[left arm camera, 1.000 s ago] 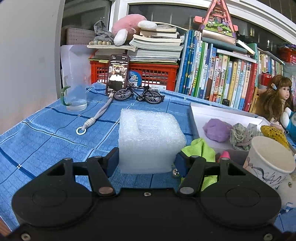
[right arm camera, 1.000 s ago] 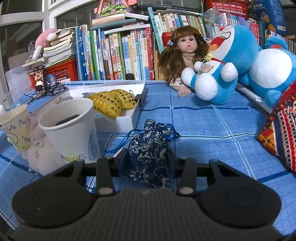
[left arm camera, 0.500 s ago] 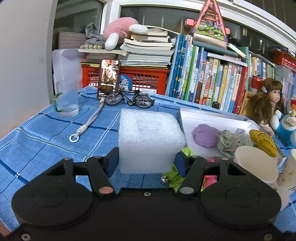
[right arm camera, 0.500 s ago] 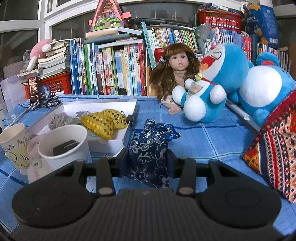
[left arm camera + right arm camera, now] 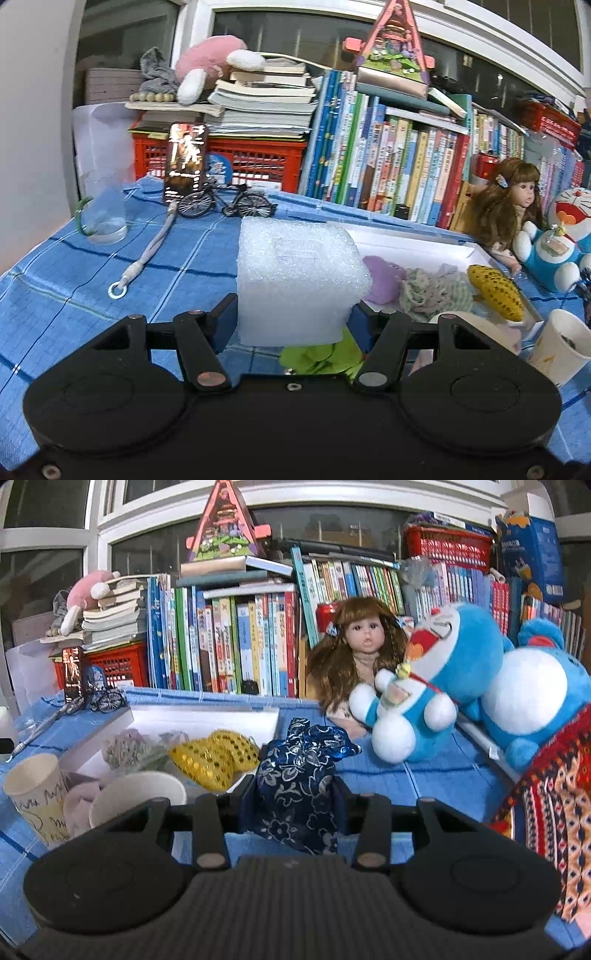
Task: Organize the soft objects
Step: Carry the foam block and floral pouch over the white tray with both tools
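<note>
A foam block [image 5: 299, 280] is clamped in the left gripper [image 5: 293, 321], above the table [image 5: 74, 280]; a green cloth [image 5: 321, 360] is half hidden beneath. A blue pouch [image 5: 299, 790] is pinched by the right gripper [image 5: 293, 808], masking the white tray's [image 5: 207, 720] near corner.

Foam block [image 5: 299, 280] hides the near left corner of the white tray [image 5: 424, 240] and most of the green cloth [image 5: 321, 358] beneath it. Blue pouch [image 5: 299, 782] conceals both pads of the right gripper [image 5: 295, 805]; the patterned cloth [image 5: 554, 812] is cut off at the right edge. Book spines [image 5: 236, 646] carry lettering too small to read.
</note>
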